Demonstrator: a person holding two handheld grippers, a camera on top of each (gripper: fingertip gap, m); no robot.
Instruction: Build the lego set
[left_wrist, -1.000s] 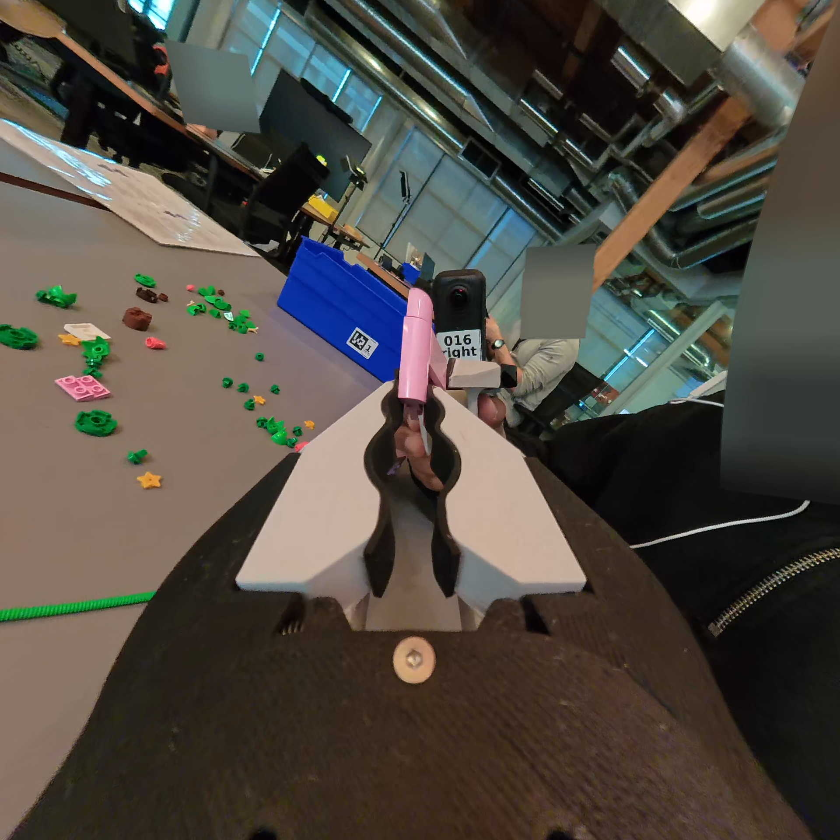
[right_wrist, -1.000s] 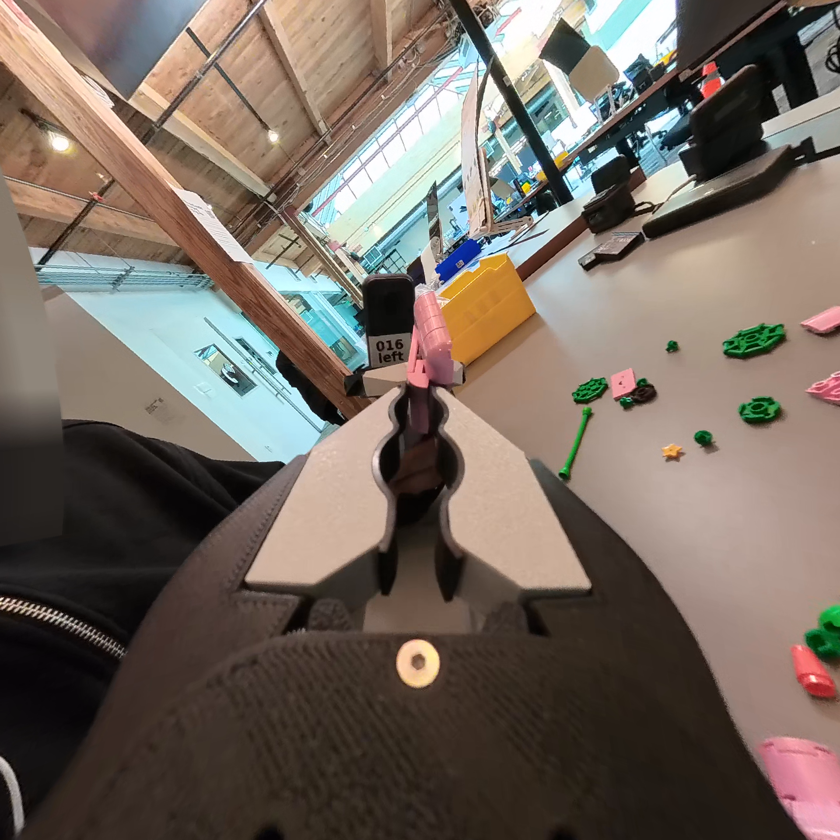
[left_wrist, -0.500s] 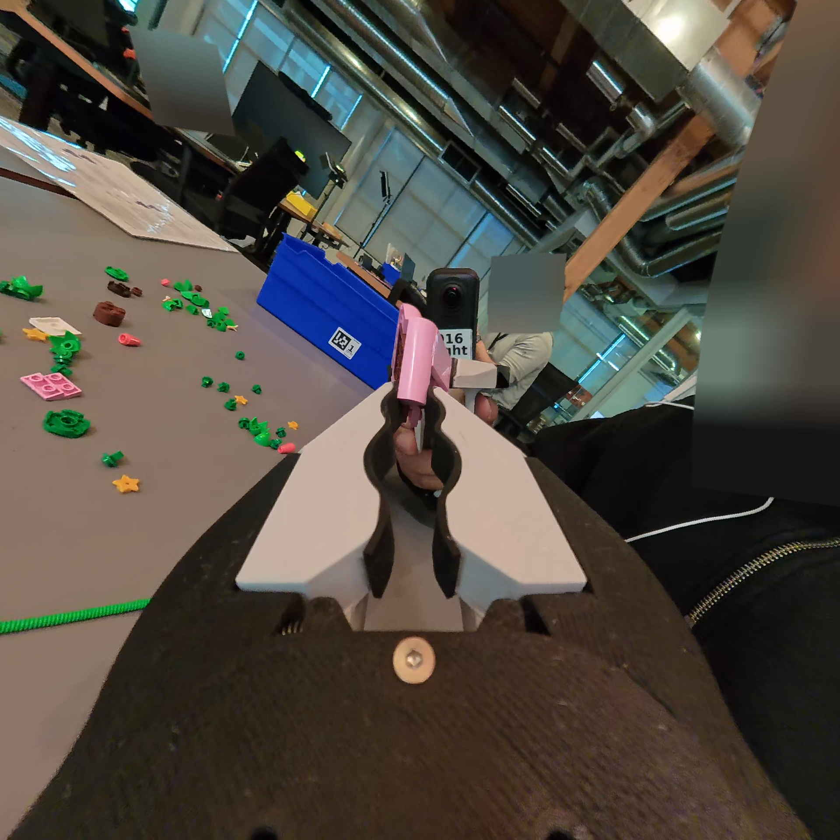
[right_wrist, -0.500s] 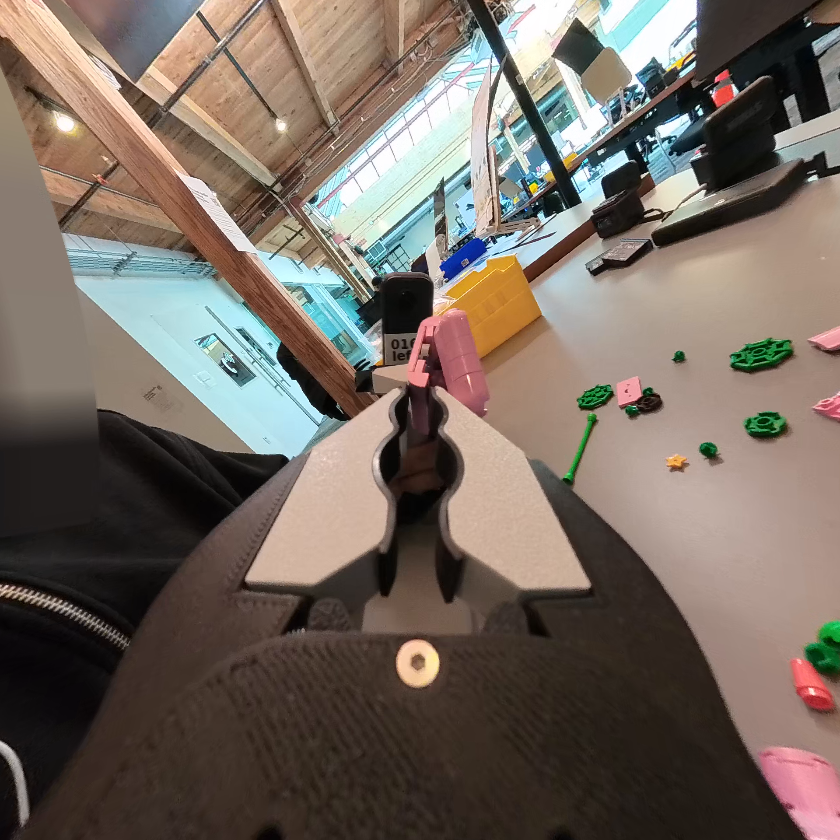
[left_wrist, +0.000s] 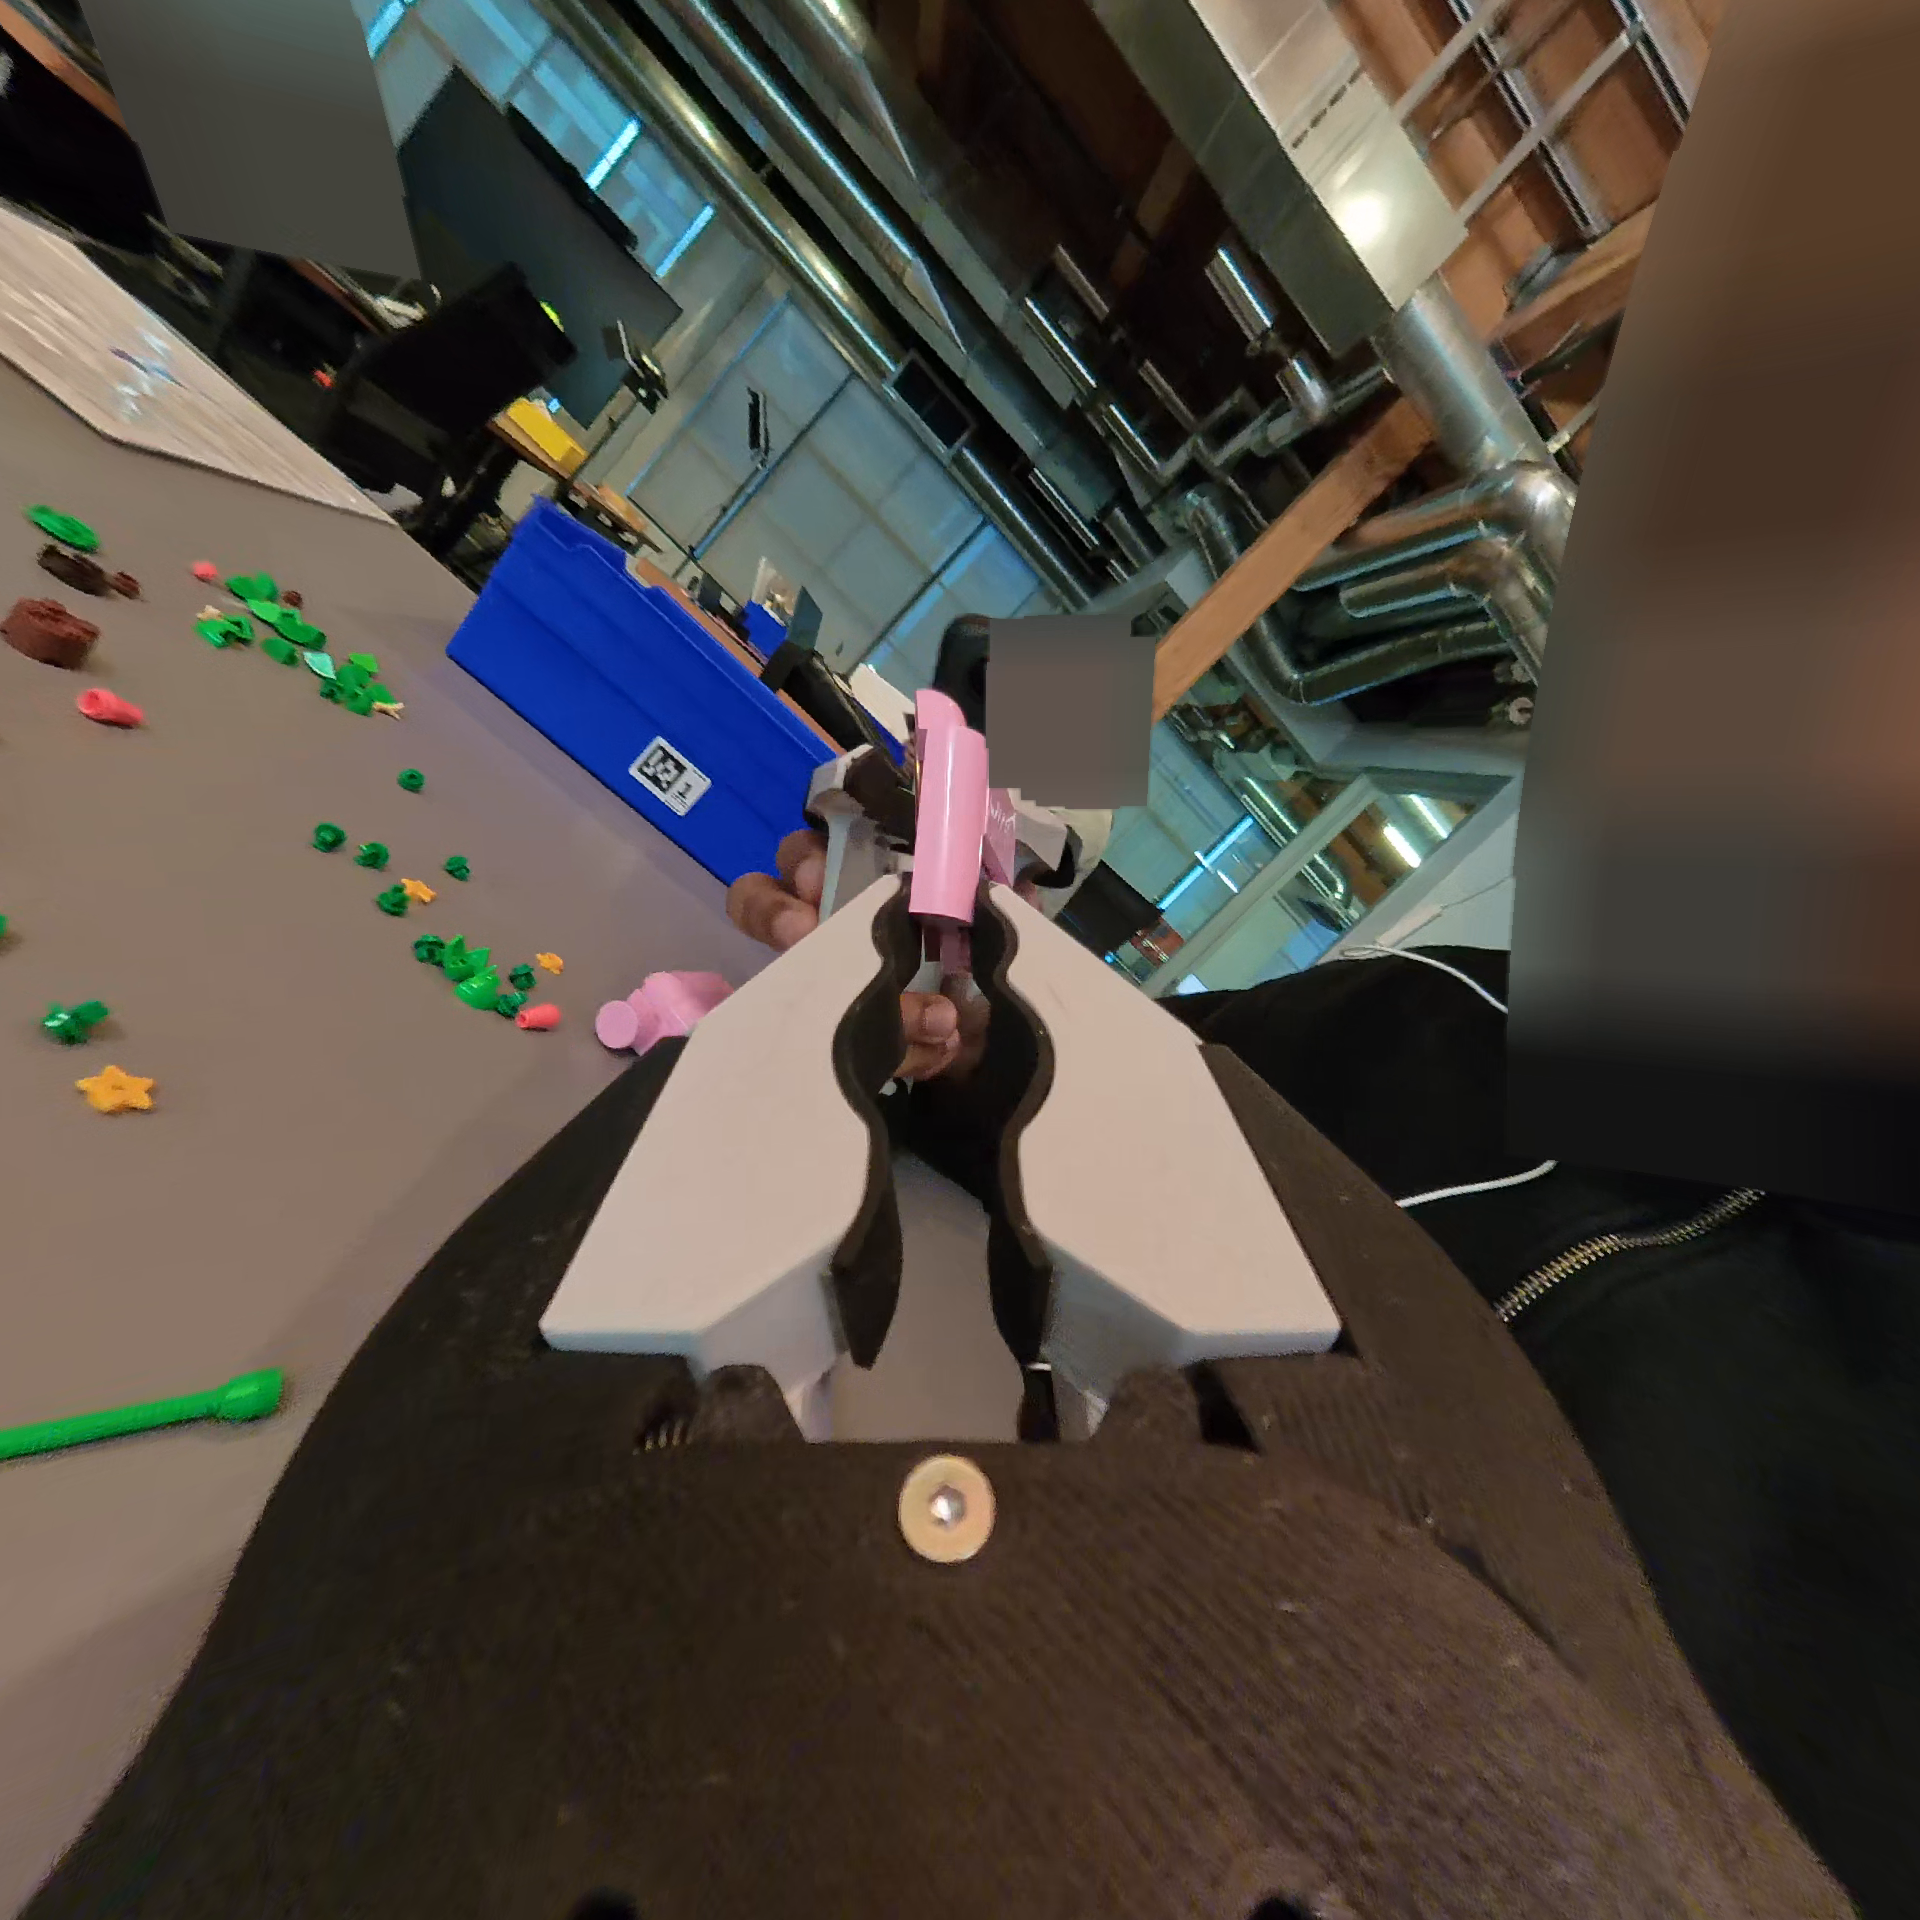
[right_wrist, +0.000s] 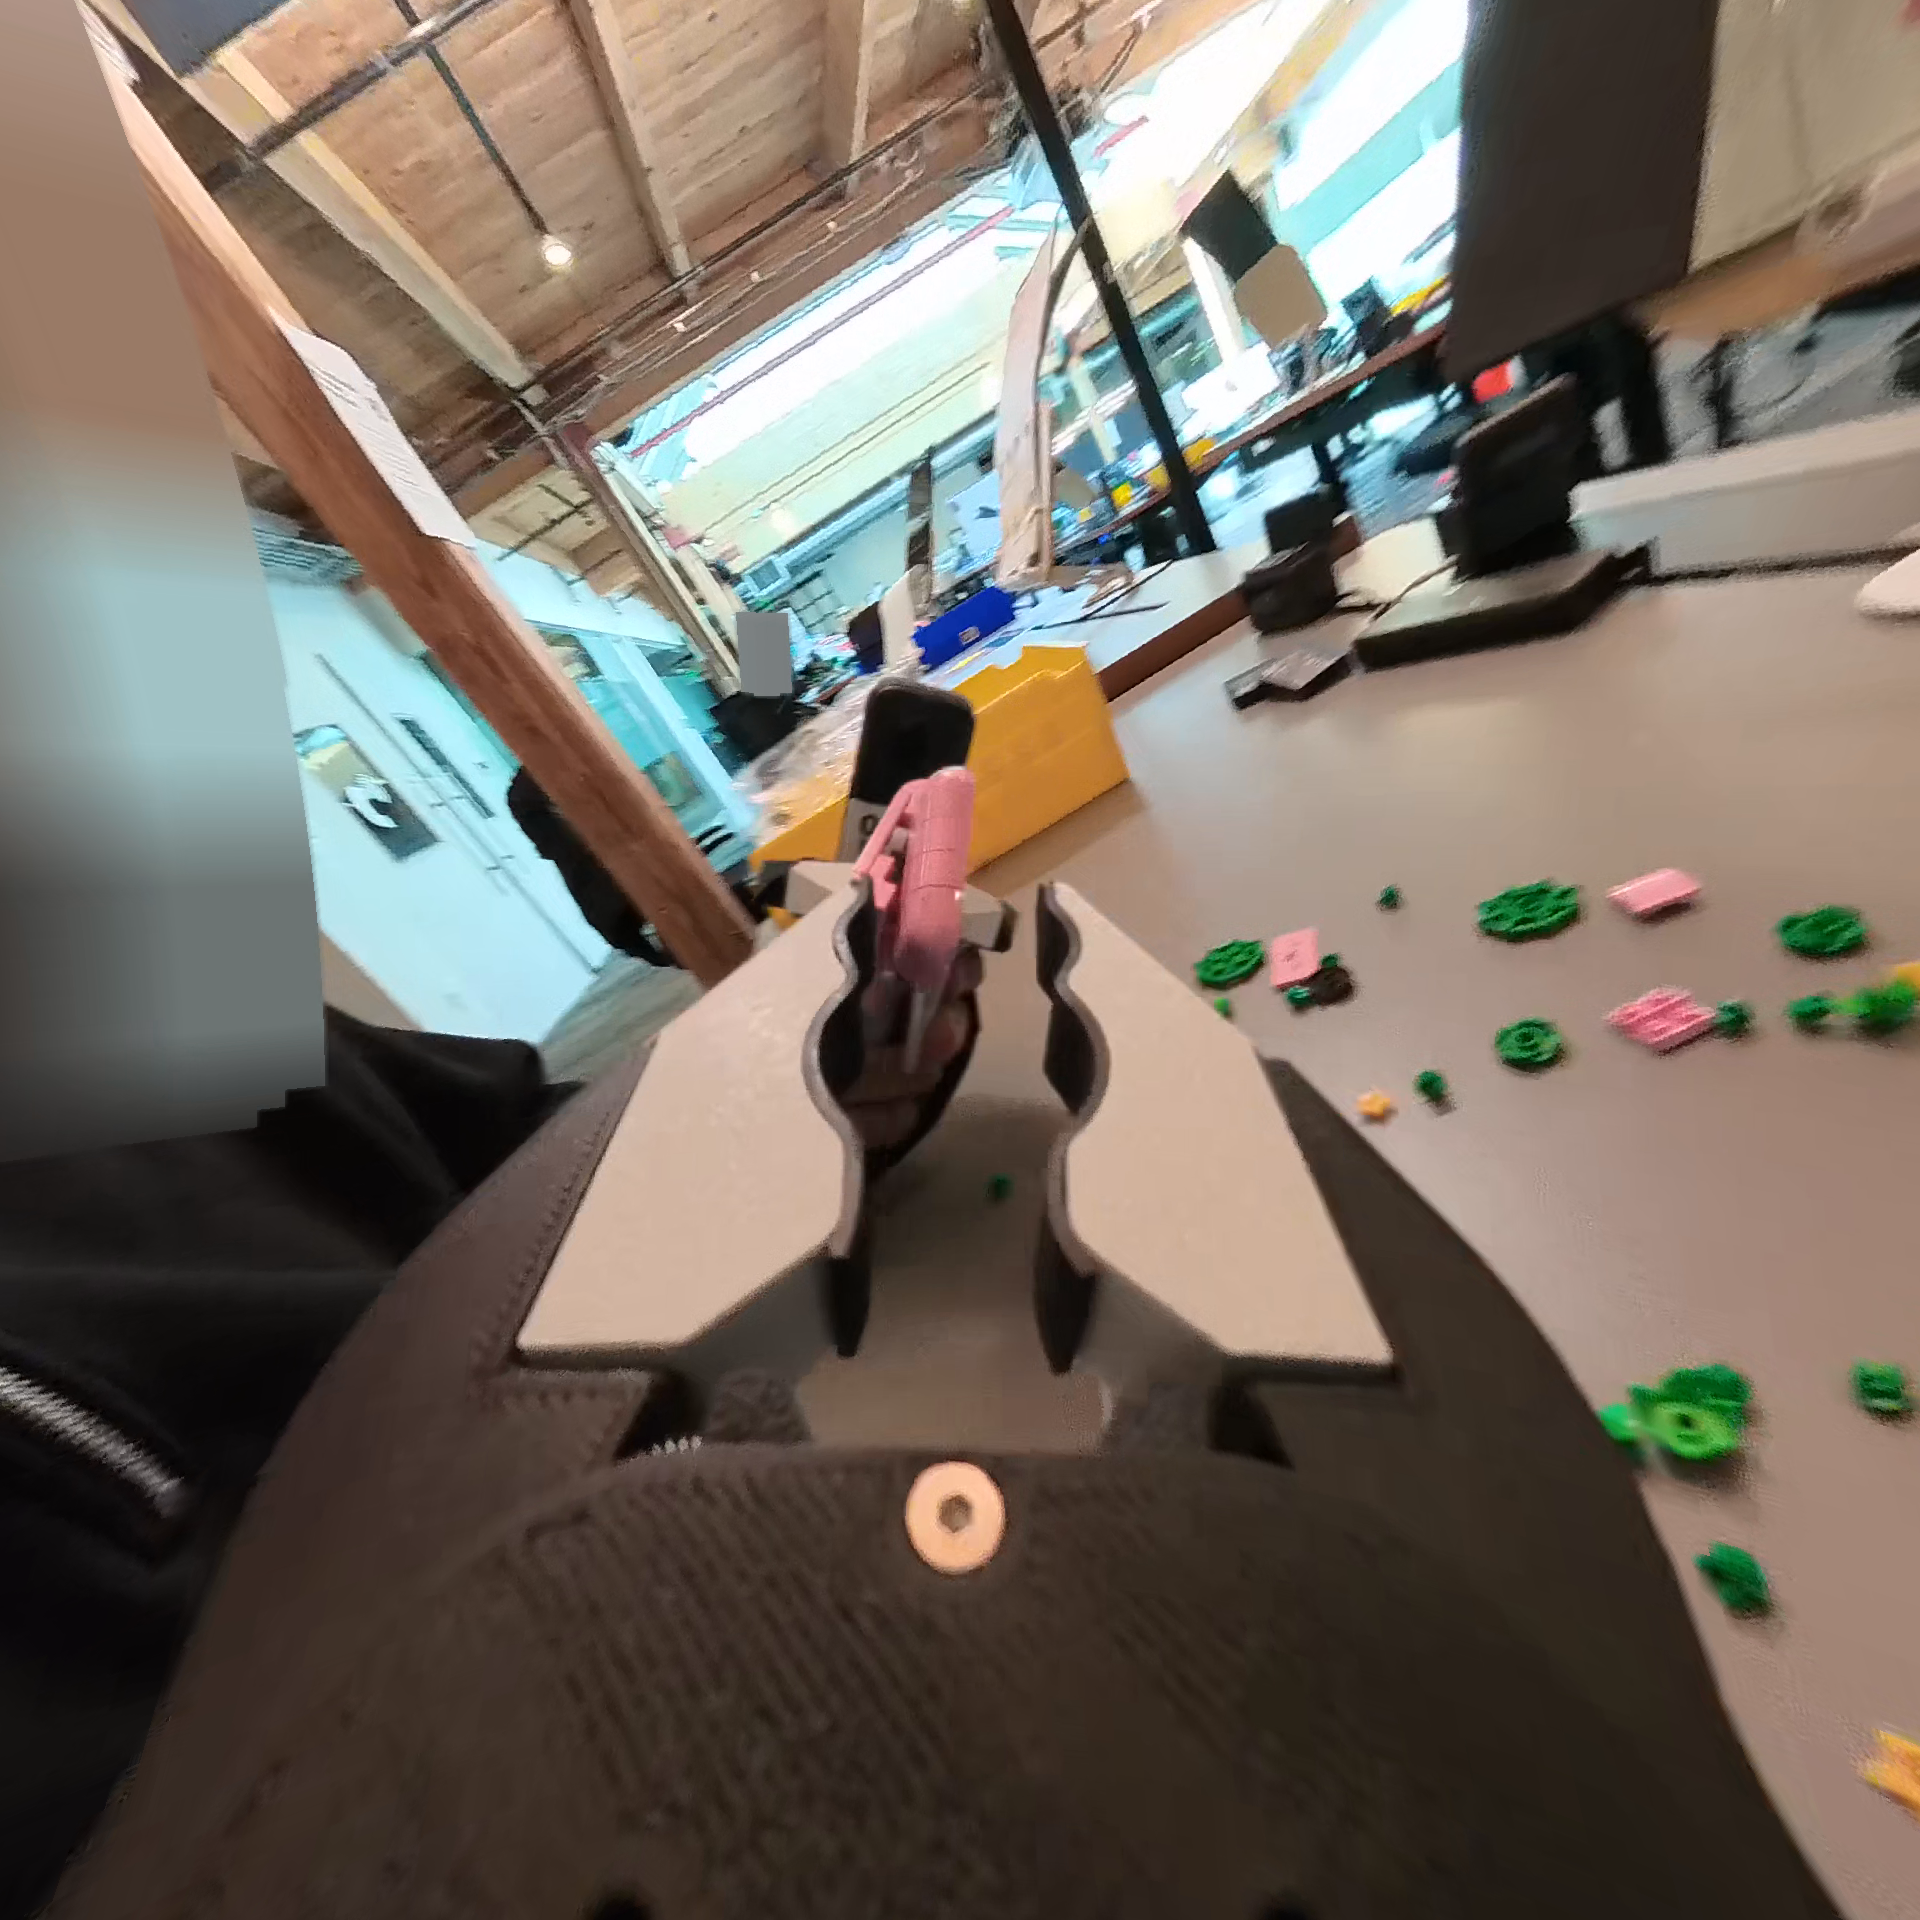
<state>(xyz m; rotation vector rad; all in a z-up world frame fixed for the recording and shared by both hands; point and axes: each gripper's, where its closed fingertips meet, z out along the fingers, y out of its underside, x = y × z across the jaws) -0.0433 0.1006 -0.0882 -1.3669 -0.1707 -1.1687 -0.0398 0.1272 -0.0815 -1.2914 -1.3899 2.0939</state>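
Pink plastic lego assembly (left_wrist: 948, 826) pinched by left gripper (left_wrist: 940, 914); right gripper (right_wrist: 945, 914) parted
Light, rigid, slick; likely pops apart, so grip its flat faces

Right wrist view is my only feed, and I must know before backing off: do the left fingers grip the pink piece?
Observer: Yes, the left gripper is shut on the pink piece, pinching its lower end.
Operator: Any spare pink parts nearby?
Observer: One rounded pink part lies on the table, just left of that gripper.
Operator: Anything else close by?
Observer: A green stick lies on the table at the left view's lower left edge.
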